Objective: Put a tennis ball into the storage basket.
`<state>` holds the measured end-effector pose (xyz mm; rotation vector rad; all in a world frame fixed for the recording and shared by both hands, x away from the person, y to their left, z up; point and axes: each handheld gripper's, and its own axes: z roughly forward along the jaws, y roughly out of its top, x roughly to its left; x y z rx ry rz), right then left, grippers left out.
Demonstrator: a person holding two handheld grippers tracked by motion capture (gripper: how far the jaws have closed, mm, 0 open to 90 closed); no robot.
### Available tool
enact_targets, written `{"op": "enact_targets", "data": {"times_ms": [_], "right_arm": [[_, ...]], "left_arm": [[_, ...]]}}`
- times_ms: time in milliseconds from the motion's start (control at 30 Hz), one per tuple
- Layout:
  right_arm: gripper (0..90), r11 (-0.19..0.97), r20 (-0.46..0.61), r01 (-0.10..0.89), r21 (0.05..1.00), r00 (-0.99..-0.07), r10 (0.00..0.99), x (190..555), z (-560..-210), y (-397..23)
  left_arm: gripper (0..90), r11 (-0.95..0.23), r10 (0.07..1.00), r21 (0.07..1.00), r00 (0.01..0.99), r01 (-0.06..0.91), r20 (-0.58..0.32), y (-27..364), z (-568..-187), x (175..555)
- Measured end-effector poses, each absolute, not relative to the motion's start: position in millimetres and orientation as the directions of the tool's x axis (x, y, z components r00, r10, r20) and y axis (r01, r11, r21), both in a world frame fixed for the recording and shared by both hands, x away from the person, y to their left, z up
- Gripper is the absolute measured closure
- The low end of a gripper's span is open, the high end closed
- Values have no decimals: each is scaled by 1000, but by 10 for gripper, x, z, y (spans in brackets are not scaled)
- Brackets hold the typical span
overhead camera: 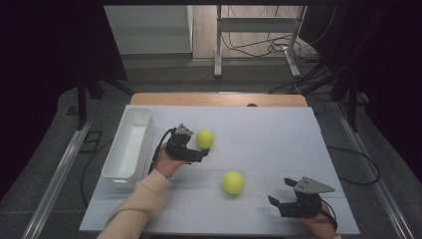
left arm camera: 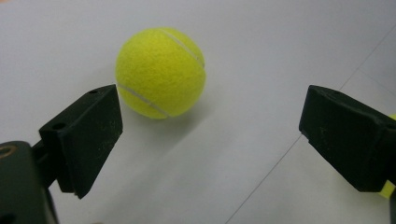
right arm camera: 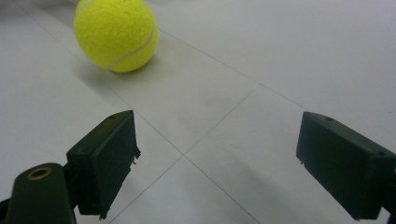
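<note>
Two yellow tennis balls lie on the white table top (overhead camera: 278, 134). The far ball (overhead camera: 205, 138) (left arm camera: 160, 72) rests just ahead of my left gripper (overhead camera: 201, 148) (left arm camera: 210, 116), which is open, and the ball lies beyond the jaw tips toward the left jaw, not between them. The near ball (overhead camera: 233, 182) (right arm camera: 116, 33) sits mid-table, a short way left of my right gripper (overhead camera: 280, 191) (right arm camera: 215, 154). That gripper is open too, with only bare table between its jaws. A yellow sliver of the near ball (left arm camera: 388, 187) peeks past the left gripper's right jaw.
A long white bin (overhead camera: 127, 144) stands along the table's left side, just left of the left hand. The table's wooden far edge (overhead camera: 219, 98) borders a floor with a metal stand and cables. Thin seam lines cross the table top.
</note>
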<state>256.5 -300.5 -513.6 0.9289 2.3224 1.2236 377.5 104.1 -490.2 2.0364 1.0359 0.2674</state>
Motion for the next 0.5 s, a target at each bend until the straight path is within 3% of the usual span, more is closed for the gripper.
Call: {"op": "enact_targets", "data": {"times_ms": [500], "right_arm": [[129, 412, -6, 387, 825, -723, 691, 2568, -5137, -3007]], "left_arm": [[71, -329, 766, 726, 620, 605, -170, 1023, -4997, 3936]]}}
